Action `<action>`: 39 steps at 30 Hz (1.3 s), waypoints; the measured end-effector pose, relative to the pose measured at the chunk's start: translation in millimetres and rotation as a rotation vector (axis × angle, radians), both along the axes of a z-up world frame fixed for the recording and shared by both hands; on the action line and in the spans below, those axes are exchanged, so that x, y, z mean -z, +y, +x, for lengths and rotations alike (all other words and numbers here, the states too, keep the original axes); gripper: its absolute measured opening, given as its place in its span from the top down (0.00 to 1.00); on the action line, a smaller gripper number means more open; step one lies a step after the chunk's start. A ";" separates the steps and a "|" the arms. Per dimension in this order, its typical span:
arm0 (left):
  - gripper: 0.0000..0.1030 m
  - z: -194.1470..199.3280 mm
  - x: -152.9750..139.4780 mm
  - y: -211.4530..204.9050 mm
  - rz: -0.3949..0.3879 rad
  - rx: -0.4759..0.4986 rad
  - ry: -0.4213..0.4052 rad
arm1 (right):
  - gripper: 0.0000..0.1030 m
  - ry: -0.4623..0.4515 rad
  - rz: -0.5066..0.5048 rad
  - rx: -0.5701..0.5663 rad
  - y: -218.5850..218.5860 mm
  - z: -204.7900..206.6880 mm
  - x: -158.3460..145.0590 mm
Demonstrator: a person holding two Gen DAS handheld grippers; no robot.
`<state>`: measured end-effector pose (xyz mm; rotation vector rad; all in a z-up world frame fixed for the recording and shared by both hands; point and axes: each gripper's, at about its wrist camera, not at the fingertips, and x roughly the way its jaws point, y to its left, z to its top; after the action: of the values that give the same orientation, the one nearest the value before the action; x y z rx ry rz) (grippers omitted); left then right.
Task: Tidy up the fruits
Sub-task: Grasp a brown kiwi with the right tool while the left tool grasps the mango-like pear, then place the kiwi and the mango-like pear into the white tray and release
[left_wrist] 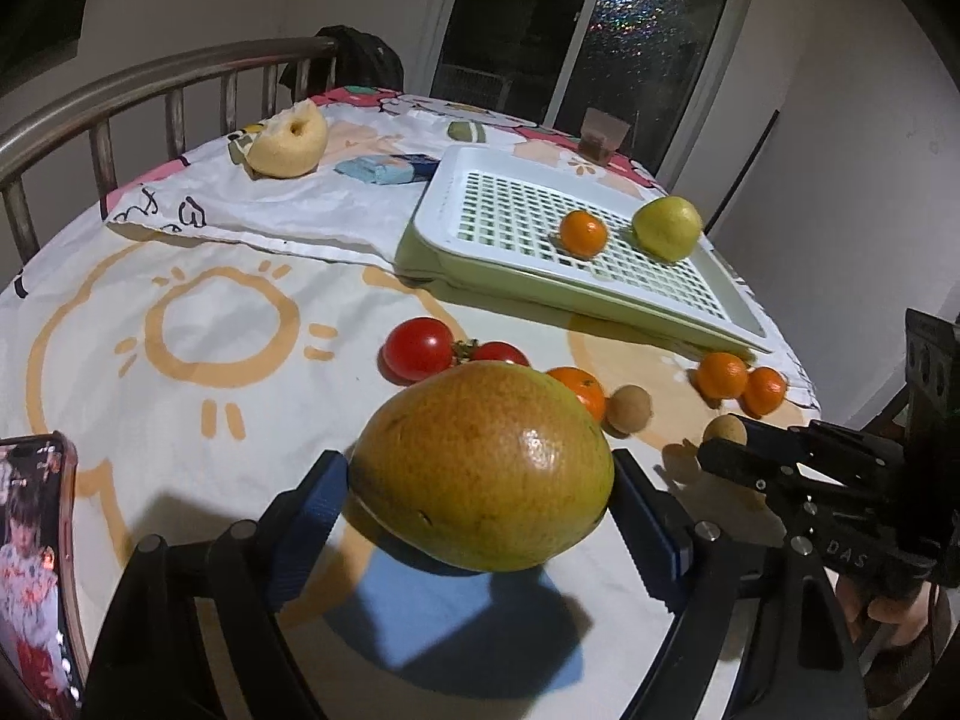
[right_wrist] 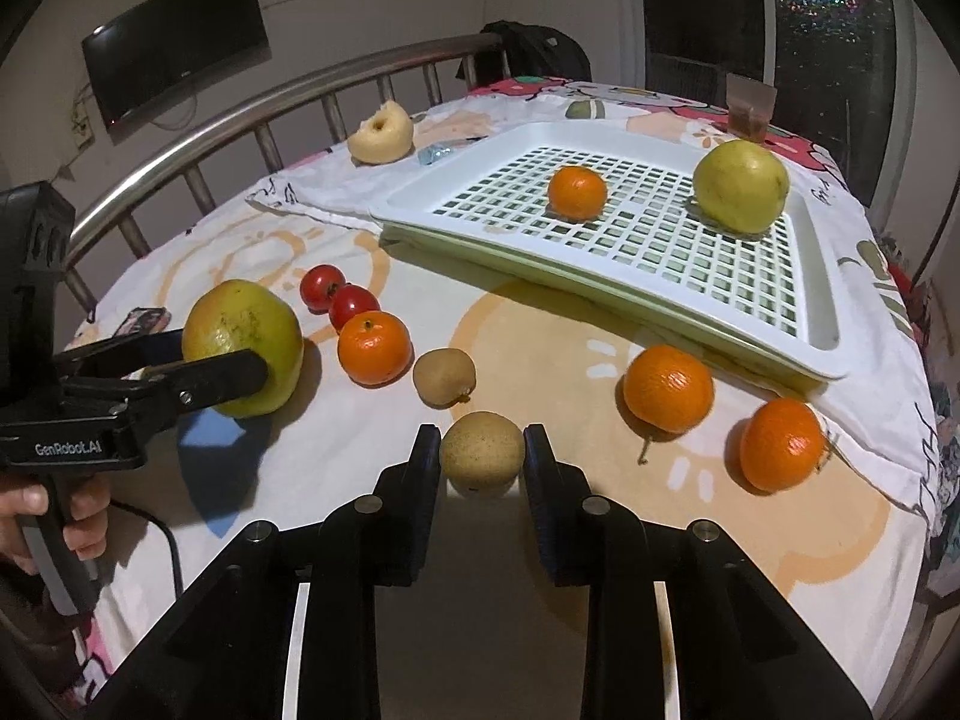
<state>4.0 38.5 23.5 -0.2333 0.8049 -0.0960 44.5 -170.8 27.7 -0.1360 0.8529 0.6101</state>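
Fruits are what we are sorting here, and most of them are not yet in the tray. Our left tool (left_wrist: 480, 480) is closed on the big mango (left_wrist: 483, 465), its blue pads pressed to both sides, and the fruit looks lifted just clear of the surface (left_wrist: 180, 312), judging by the shadow under it. Our right tool (right_wrist: 482, 456) stands around the small brown fruit (right_wrist: 482, 453) at the near edge, jaws narrowly apart and at or just off its sides; we cannot tell whether they grip it yet.

Moving outward, a second small brown fruit (right_wrist: 444, 377) lies just beyond, with a tangerine (right_wrist: 374, 348) and two tomatoes (right_wrist: 339, 294) to its left. Two more tangerines (right_wrist: 668, 389) lie to the right, near the tray's front edge.

Farther off, the white slotted tray (right_wrist: 822, 300) holds only one tangerine (right_wrist: 577, 192) and a yellow-green pear (right_wrist: 741, 185). We judge the job barely begun: two fruits placed, two in hand or nearly so, and six loose on the surface. A cut fruit (right_wrist: 381, 132) lies at the far left.
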 end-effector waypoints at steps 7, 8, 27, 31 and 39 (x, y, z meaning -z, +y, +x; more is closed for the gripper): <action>0.16 -17.0 -19.7 -13.6 0.002 0.030 -0.058 | 0.74 -0.016 0.034 0.016 -12.2 -9.2 -7.9; 0.16 -17.8 -21.4 -15.4 0.004 0.035 -0.062 | 0.74 -0.020 0.037 0.019 -13.7 -10.2 -9.4; 0.16 -1.7 -66.1 -48.2 0.000 0.106 -0.167 | 0.74 -0.106 0.120 0.113 -55.8 -3.7 -47.0; 0.16 12.3 -74.3 -54.2 -0.006 0.119 -0.180 | 0.74 -0.127 0.150 0.148 -66.5 4.6 -58.9; 0.16 55.6 -81.7 -47.3 0.010 0.072 -0.170 | 0.74 -0.142 0.201 0.213 -84.0 31.5 -79.2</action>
<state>59.6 -8.8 105.2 -0.1845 0.6448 -0.1773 75.9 -254.8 106.8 0.0922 0.6549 0.4764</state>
